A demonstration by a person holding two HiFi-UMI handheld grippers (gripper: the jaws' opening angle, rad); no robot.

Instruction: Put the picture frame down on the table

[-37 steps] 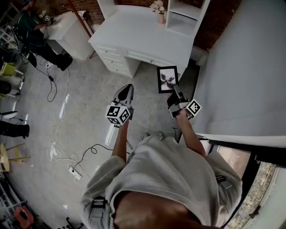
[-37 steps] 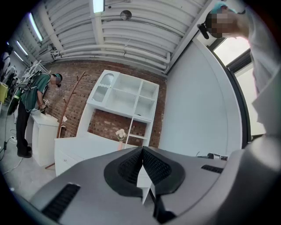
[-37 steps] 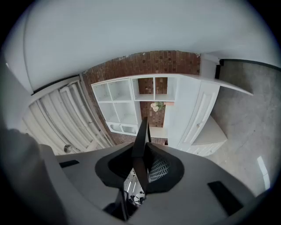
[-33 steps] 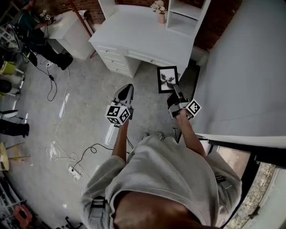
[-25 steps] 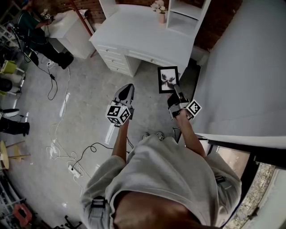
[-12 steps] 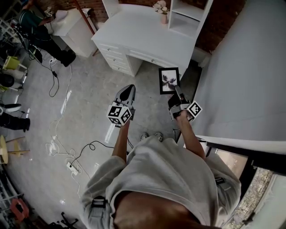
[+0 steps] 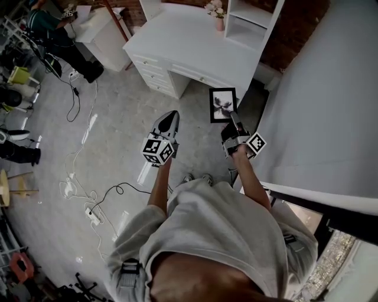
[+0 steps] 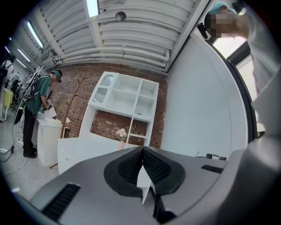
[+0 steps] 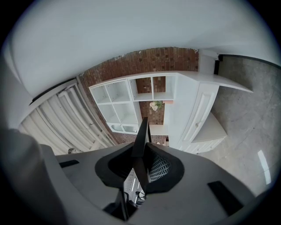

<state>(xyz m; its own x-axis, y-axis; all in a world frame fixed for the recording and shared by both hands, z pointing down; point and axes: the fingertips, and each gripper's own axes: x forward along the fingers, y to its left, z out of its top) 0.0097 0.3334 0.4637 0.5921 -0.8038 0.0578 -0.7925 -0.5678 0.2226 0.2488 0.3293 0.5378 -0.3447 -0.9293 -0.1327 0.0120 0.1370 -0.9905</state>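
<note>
Black-edged and rectangular, the small picture frame [image 7: 222, 105] with its pale print hangs over the grey floor, well apart from the white desk-style table [image 7: 195, 53] ahead. The right gripper [image 7: 232, 120] has its jaws nearly together, clamped on the frame's lower edge near a corner. The left gripper [image 8: 142, 151] has its jaws pressed together with nothing between them.

With so narrow a hold, the frame could swing or slip out on the way. At the table it could knock the pink vase of flowers [image 7: 217, 12], or topple if set on edge. Whether the frame has a back stand is hidden. The right gripper view shows it only edge-on, so the pads' bite is probably shallow.
</note>
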